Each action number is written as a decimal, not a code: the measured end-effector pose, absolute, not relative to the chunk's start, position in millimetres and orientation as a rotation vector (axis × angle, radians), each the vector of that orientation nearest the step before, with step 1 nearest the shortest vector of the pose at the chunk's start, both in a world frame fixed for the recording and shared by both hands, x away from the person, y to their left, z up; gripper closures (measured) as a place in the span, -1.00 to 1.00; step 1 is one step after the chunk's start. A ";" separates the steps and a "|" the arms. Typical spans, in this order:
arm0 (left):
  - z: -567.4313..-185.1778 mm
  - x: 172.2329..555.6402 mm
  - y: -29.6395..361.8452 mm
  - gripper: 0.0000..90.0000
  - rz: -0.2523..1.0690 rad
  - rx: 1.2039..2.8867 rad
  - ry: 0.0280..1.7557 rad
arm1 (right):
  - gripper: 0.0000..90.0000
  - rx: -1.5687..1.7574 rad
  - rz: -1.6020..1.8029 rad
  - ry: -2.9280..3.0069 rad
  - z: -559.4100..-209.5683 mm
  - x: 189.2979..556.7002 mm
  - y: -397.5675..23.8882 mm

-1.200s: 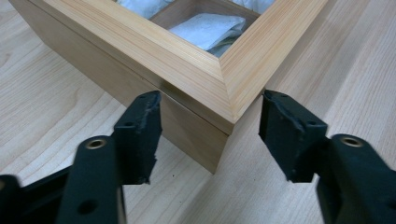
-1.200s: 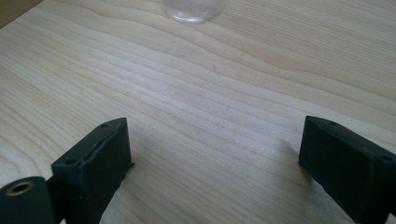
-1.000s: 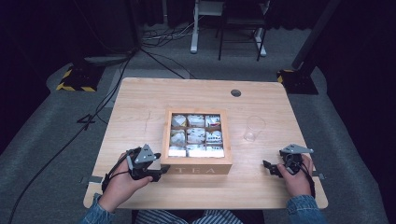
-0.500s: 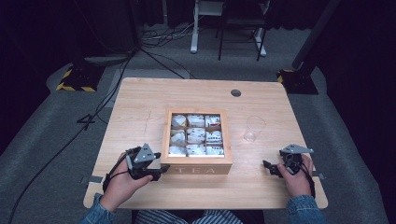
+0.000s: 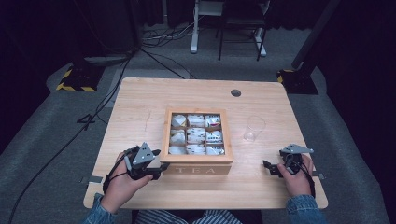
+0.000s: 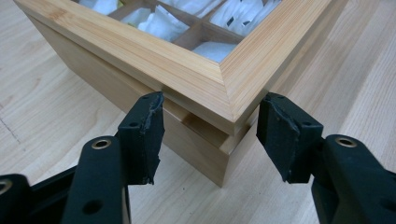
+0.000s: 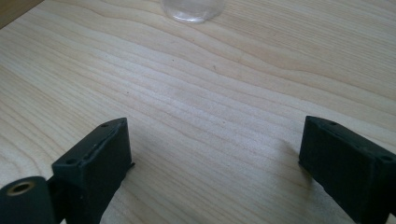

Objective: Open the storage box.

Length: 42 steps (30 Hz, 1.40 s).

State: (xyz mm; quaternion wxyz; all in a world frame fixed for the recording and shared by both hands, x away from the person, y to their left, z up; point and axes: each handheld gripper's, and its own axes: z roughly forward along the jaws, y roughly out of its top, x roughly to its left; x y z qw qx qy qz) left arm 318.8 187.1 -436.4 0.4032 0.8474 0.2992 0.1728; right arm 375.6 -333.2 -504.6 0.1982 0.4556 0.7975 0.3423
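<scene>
A wooden tea box [image 5: 196,169] marked TEA stands mid-table, its compartments holding white tea bags [image 5: 196,135]. My left gripper [image 5: 161,167] sits at the box's near left corner. In the left gripper view that corner [image 6: 205,88] lies between the jaws of the left gripper [image 6: 210,135]; the pads [image 6: 149,130] stand close beside the lid edge and have just been opening. My right gripper [image 5: 268,167] rests on the table at the right, open, with bare wood between its jaws [image 7: 215,158].
A clear glass [image 5: 254,128] stands right of the box, ahead of the right gripper, and its base [image 7: 194,9] shows in the right gripper view. A round cable hole [image 5: 236,93] is at the table's back. Cables trail off the table's left side.
</scene>
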 end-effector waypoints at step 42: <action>-388.4 341.5 184.4 -0.13 0.700 1.954 0.705 | -0.80 1.272 0.958 2.232 -504.6 375.3 -333.4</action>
